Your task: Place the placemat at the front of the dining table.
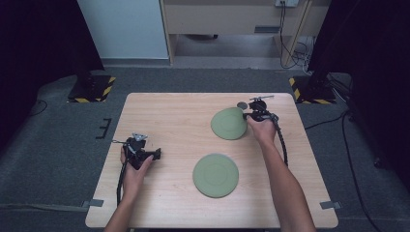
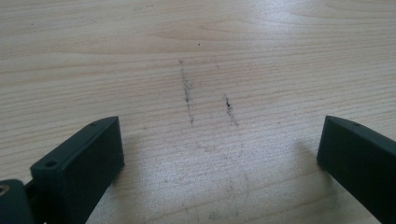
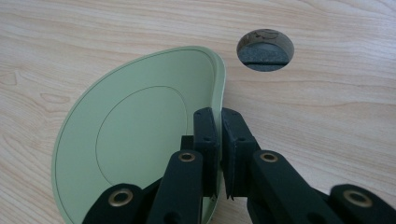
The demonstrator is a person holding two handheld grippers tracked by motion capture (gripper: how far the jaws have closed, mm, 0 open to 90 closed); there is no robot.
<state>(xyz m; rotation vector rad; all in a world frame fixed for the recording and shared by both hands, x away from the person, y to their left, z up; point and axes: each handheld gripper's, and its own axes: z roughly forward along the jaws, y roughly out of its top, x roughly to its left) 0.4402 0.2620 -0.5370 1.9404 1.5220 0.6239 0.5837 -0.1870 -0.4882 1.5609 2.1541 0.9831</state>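
Two pale green plates: tilted plate (image 1: 228,123) far right on tabletop (image 1: 169,121), rim clamped in right gripper (image 1: 251,116); flat plate (image 1: 215,175) nearer. Round hole (image 3: 265,50) just beyond. Left gripper (image 1: 157,153) apart, empty.

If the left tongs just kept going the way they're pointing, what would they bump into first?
Most likely the light wooden table itself. The left tongs stand open and tilt down at bare wood marked with faint dark scratches; nothing else lies in that line, though depth is hard to judge.
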